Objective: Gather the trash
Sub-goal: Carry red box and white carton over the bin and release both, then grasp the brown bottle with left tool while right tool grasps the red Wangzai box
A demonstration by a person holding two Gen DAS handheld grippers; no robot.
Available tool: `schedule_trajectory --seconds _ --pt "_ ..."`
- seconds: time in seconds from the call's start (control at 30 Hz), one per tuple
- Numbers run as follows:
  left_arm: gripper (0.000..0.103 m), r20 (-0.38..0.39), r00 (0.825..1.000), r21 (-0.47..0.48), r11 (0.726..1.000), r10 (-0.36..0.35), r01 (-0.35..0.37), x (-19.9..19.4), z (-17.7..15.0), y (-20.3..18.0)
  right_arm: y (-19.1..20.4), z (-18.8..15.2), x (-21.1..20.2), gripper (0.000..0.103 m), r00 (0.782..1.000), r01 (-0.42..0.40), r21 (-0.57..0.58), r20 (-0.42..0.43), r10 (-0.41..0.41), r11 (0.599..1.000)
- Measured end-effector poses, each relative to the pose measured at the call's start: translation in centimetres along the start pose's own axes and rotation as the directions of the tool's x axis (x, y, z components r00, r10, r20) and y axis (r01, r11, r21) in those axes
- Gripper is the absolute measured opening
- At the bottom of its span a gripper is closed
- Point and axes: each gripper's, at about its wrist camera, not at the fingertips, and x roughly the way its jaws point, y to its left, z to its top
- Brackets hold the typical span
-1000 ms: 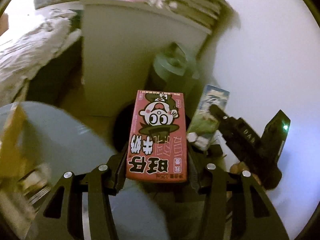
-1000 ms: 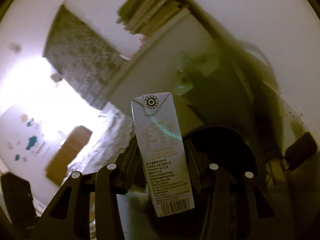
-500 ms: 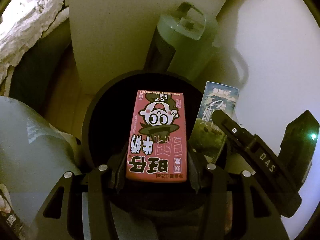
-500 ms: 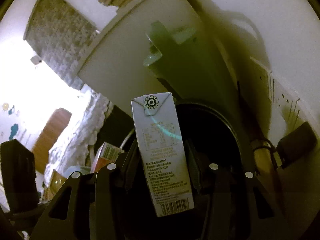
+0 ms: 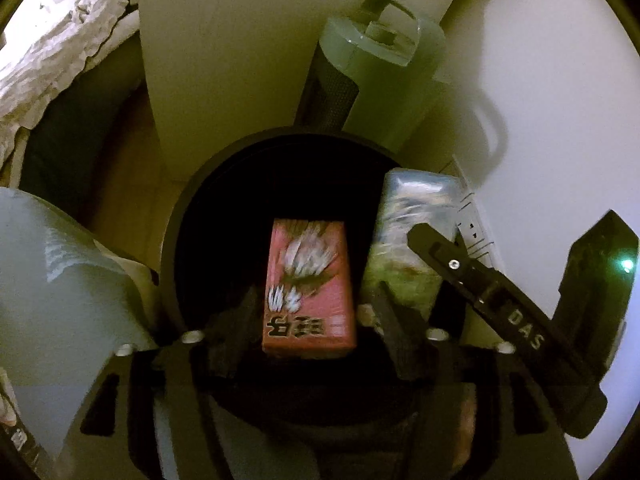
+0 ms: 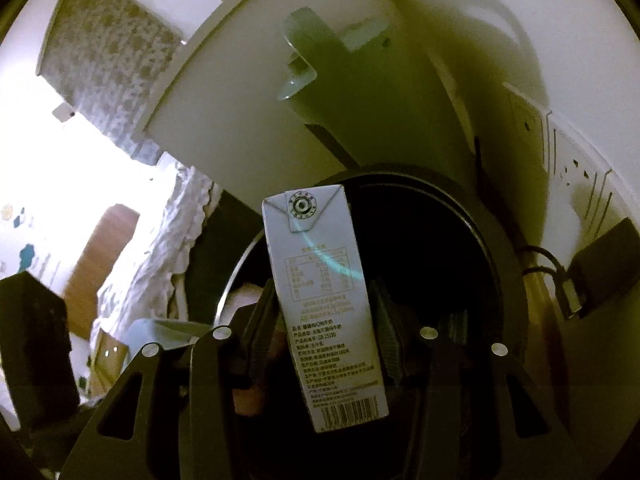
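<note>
Beside a white cabinet [image 5: 240,60], a round black bin [image 5: 176,240] gapes. Left tongs [image 5: 310,320] spread apart, the blurred red carton [image 5: 308,288] inside its rim. Right tongs [image 6: 326,320] clamp a grey-white milk carton [image 6: 324,312] above the rim.

White cabinet side panel [image 5: 224,60], upright. Pale green cylindrical appliance with top handle [image 5: 384,64], standing just beside it against white wall [image 5: 560,100]. Crumpled white bedding [image 5: 52,60], far left.
</note>
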Motion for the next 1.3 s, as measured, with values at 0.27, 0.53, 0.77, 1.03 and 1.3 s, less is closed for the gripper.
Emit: schedule_trajectory --seconds 0.27,0.53,0.77,1.03,1.3 --pt "0.068 0.062 0.998 -0.015 0.999 -0.031 0.032 -5.4 -1.5 0.0 -0.6 -0.6 -1.2 0.068 0.999 -0.015 0.038 0.047 0.013 0.999" --pt "0.068 0.223 0.974 -0.076 0.995 -0.039 0.058 -16.6 -7.4 4.2 2.6 -2.5 -3.2 0.068 0.992 -0.084 -0.081 0.084 0.091 0.993" --pt "0.068 0.271 0.935 -0.285 0.947 0.230 -0.150 -24.3 -16.6 17.1 11.3 -5.7 -7.2 0.073 0.960 -0.271 -0.293 -0.019 0.278 0.917" --pt "0.067 0.176 0.930 -0.552 0.814 0.324 -0.179 -26.0 -23.4 31.2 32.5 -12.9 -6.8 0.074 0.881 -0.472 -0.688 -0.392 0.265 0.552" --pt "0.066 0.197 0.923 -0.473 0.856 0.330 -0.205 -26.1 -20.9 36.0 42.7 -19.8 0.9 0.075 0.840 -0.517 -0.793 -0.542 0.013 0.322"
